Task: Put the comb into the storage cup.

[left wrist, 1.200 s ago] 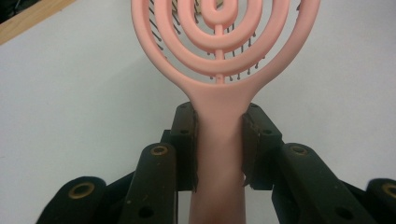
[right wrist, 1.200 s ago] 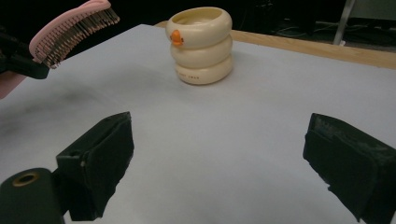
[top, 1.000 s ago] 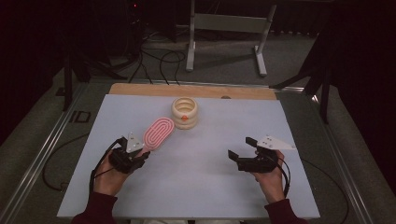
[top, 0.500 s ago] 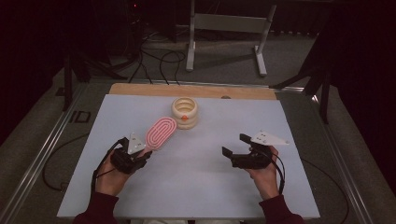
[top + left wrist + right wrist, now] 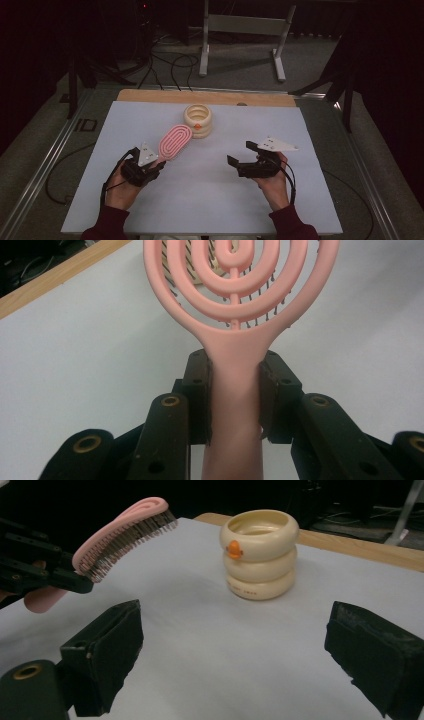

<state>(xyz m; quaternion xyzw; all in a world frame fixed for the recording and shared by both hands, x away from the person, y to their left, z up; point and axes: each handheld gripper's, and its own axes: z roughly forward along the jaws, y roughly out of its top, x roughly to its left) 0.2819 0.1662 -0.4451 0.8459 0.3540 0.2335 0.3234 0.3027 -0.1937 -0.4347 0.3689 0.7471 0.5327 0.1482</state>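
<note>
A pink hairbrush (image 5: 174, 142) with looped ribs is held by its handle (image 5: 234, 405) in my left gripper (image 5: 156, 165), whose jaws are shut on it; the bristles face down, above the white table. Just beyond the brush head stands a cream ribbed cup (image 5: 198, 120) with an orange spot, upright. My right gripper (image 5: 242, 153) hovers at the table's right half with its jaws wide open and nothing between them. In the right gripper view the cup (image 5: 259, 554) stands ahead and the brush (image 5: 120, 534) is raised at the left.
The white board (image 5: 210, 200) lies on a table with a wooden strip (image 5: 200, 96) along its far edge. Cables and a metal stand (image 5: 240, 30) are on the floor behind. Metal rails run along both table sides.
My right gripper has moved left toward the middle of the table. The left gripper and the brush have stayed where they were.
</note>
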